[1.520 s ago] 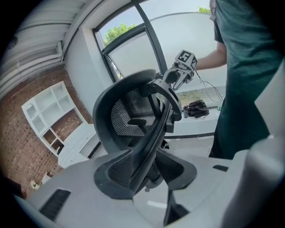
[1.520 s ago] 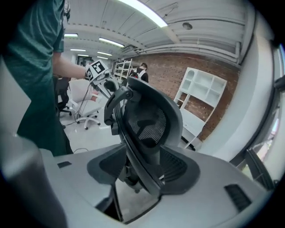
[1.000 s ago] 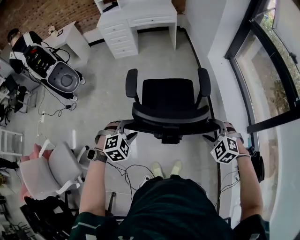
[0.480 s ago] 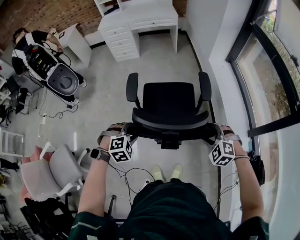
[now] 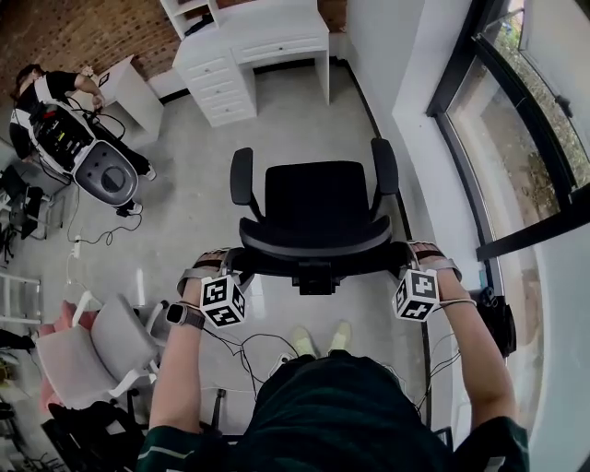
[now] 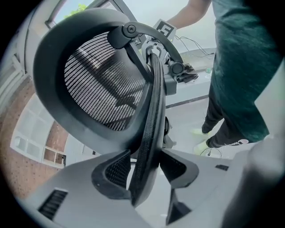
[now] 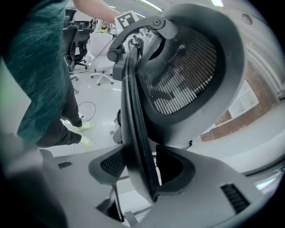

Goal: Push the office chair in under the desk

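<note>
The office chair (image 5: 318,198) stands far from the white surface (image 5: 277,20) (drawers on one side). The left hand-held gripper (image 6: 146,173) and right hand-held gripper (image 7: 142,171) both pinch its backrest (image 6: 102,84); left jaws just opened a little, right jaws just closed in.

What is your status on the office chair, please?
Left tongs gripping backrest edge, just eased wider; right tongs just closed on other edge. Chair short of desk. Nothing between them.
</note>
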A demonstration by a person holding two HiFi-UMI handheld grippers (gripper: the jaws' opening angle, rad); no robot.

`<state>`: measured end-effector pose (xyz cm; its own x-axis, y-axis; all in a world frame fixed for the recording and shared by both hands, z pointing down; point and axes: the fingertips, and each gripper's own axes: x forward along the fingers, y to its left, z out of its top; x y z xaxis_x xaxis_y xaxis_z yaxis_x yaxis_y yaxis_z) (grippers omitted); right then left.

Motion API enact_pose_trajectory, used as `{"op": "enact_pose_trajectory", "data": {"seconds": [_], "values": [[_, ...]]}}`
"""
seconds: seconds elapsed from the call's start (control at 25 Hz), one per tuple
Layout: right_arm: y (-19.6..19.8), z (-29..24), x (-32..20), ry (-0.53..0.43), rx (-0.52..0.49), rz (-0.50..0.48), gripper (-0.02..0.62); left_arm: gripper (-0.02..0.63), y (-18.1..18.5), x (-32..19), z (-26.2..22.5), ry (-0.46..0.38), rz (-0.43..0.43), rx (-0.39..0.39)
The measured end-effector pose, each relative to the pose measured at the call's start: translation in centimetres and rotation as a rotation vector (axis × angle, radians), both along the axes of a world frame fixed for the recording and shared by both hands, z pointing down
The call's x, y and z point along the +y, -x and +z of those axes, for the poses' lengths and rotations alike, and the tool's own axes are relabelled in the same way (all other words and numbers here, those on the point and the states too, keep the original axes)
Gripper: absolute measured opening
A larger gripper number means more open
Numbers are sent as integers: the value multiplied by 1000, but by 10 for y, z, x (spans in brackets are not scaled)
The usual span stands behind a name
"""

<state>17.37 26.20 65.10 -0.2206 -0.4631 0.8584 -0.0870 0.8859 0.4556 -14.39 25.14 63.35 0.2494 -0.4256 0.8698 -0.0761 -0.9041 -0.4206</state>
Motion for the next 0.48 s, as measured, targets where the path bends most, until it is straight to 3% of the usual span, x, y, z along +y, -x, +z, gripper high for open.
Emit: {"op": "enact_pose_trajectory", "data": {"seconds": [0.08,0.2,0.4,0.48], "values": [[-5,9,-2,6,36,-27,177,204,-5,1,1,10,4,0],[-9,17,-3,-26,75,-84,94,204,-9,-2,2,-1,-3,-9],[-5,17,-4,-51,69,-107,78,206,-5,-5,4,-74,-42,-41],[-5,17,-5,-67,66,-113,75,203,-4,-5,4,-67,-39,-52]]}}
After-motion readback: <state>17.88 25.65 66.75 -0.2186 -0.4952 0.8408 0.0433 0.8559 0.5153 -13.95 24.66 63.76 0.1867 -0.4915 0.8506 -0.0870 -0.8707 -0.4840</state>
